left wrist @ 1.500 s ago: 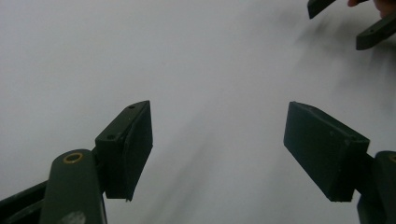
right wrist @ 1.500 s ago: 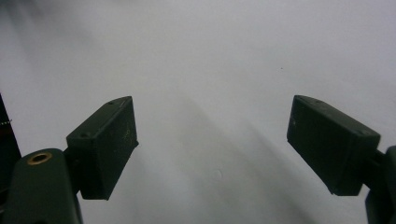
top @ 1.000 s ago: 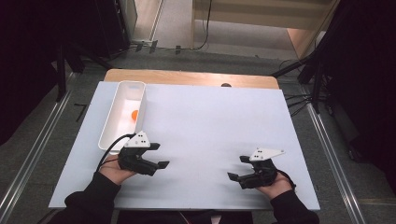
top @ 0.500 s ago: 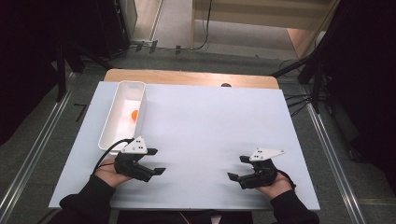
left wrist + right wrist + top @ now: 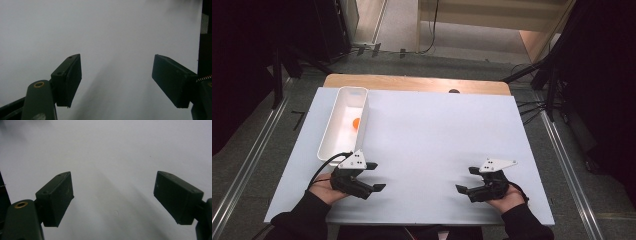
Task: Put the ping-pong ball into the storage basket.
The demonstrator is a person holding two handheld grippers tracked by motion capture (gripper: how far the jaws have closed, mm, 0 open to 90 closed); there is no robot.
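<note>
A long white tray [image 5: 328, 132] lies on the left part of the white tabletop [image 5: 432, 130], with a small orange ball [image 5: 356, 122] inside it. My left gripper [image 5: 375, 177] rests near the front left of the table, just below the tray's near end, open and holding nothing. In the left gripper view its jaws stand wide apart [image 5: 116, 80] over bare white surface. My right gripper [image 5: 468, 181] sits near the front right, open and holding nothing. The right gripper view shows its jaws spread [image 5: 113, 198] over plain white tabletop.
A strip of wooden table edge [image 5: 412, 82] shows behind the white surface. Dark stands and cables [image 5: 542, 95] flank the table on the grey floor. Metal rails [image 5: 242, 170] run along both sides.
My left gripper has slid slightly toward the near-left, away from the tray's end. The right gripper has stayed put.
</note>
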